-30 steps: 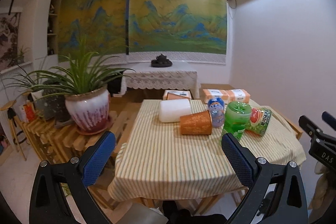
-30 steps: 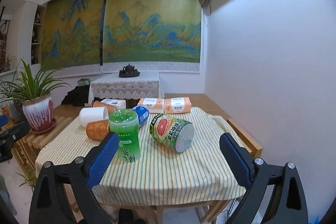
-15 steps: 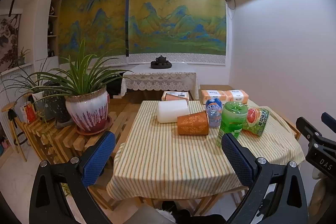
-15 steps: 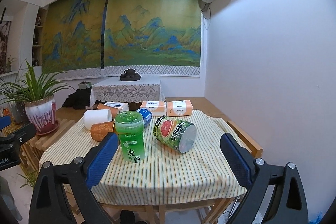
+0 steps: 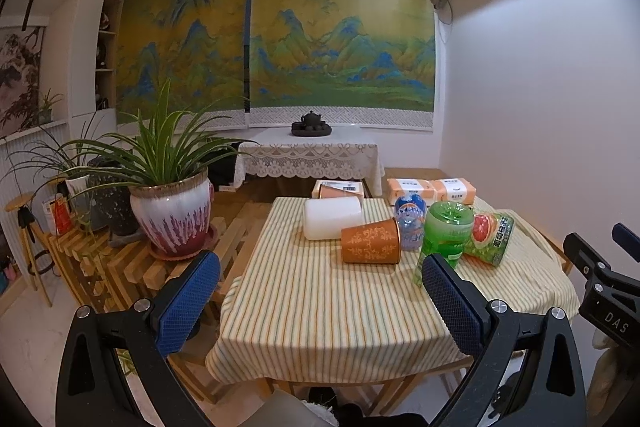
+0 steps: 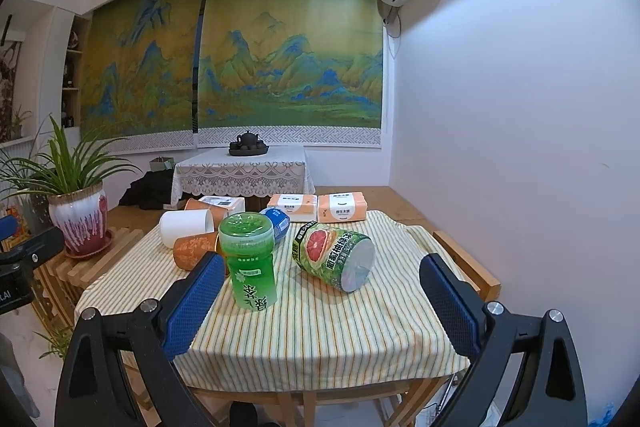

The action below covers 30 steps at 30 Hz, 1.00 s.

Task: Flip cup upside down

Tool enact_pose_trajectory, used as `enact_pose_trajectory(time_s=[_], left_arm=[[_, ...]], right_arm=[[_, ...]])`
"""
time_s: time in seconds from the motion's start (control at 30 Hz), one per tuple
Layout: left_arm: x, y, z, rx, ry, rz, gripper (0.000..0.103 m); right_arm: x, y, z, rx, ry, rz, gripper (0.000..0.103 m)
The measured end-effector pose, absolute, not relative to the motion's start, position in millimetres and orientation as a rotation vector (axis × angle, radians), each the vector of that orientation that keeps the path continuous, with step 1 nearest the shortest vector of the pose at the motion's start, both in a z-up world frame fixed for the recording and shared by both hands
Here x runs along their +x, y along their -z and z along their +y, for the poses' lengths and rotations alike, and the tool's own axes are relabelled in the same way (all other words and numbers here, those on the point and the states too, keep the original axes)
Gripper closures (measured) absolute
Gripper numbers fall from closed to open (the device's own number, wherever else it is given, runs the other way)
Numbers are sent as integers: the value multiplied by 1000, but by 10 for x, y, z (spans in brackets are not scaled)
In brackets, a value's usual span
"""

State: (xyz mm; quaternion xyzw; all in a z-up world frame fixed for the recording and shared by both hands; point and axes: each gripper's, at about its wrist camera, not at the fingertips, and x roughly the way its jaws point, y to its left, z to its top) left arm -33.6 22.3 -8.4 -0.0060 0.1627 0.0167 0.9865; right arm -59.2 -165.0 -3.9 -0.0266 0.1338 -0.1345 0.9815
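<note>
**Both tools spread wide, short of the cups on the striped worktop**

The left tool (image 5: 320, 301) has its blue-padded fingers (image 5: 188, 301) spread wide with nothing between them, held off the near edge of the worktop (image 5: 320, 307). The right tool (image 6: 320, 303) is likewise spread and grips nothing; its left pad overlaps the near side of the cluster in its own view, though no contact shows.

On the yellow-striped cloth, nearest the right tool, a green translucent cup (image 6: 250, 261) stands with its printed characters upside down. Just right of it a green grapefruit-label cup (image 6: 334, 255) lies on its side, one end facing the camera. Left of the green cup an orange patterned cup (image 5: 370, 241) lies on its side, its wider end turned towards a blue bottle (image 5: 410, 223) just beside it. Behind the orange cup a white cup (image 5: 332, 217) also lies on its side.

Further back sit two tissue packs (image 6: 316, 207) and a white box (image 5: 340, 189). Left of the worktop a potted plant (image 5: 172, 215) stands on slatted wooden racks. Beyond, a lace-covered table carries a dark tea set (image 5: 311, 125) before a landscape mural (image 5: 320, 47).
</note>
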Motion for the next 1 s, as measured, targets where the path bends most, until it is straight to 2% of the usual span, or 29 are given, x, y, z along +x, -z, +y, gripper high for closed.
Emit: enact_pose_trajectory(time_s=[1.0], left_arm=[[-348,73,216,-13,-30,325,1]], right_arm=[[-586,67,-1712,-32,276,283,7]])
